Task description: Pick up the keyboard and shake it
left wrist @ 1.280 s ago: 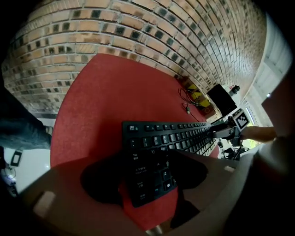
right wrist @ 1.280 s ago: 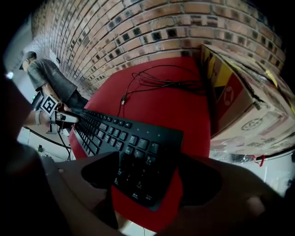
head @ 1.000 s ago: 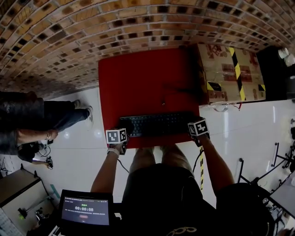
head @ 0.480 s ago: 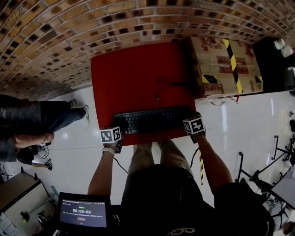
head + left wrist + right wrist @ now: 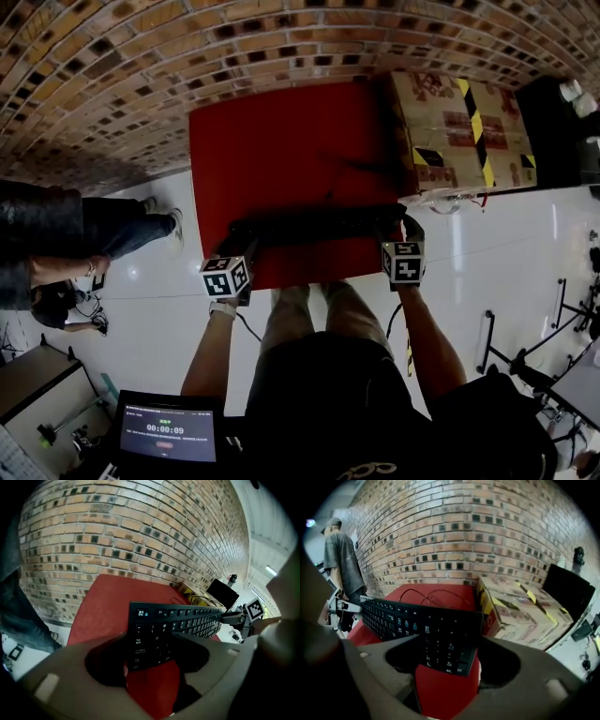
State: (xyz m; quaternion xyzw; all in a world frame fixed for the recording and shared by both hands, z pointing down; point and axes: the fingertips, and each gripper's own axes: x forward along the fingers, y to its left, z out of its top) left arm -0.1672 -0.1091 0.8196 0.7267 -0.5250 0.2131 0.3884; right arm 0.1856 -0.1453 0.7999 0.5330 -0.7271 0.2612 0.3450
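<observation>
Clamping keyboard ends, left gripper, right gripper jaws just closing tighter; keyboard motion-blurred in head view.

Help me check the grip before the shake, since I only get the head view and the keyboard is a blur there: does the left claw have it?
Observer: Yes. In the left gripper view the left claw has the keyboard by its Esc and Tab end. Its jaws have just been closing, with that end between them.
Operator: And the right one?
Observer: The right claw has the number-pad end between its jaws, which have just been closing too.
Operator: Cable snagged?
Observer: The right gripper view shows a black cable lying in loops on the red table behind the keyboard.
</observation>
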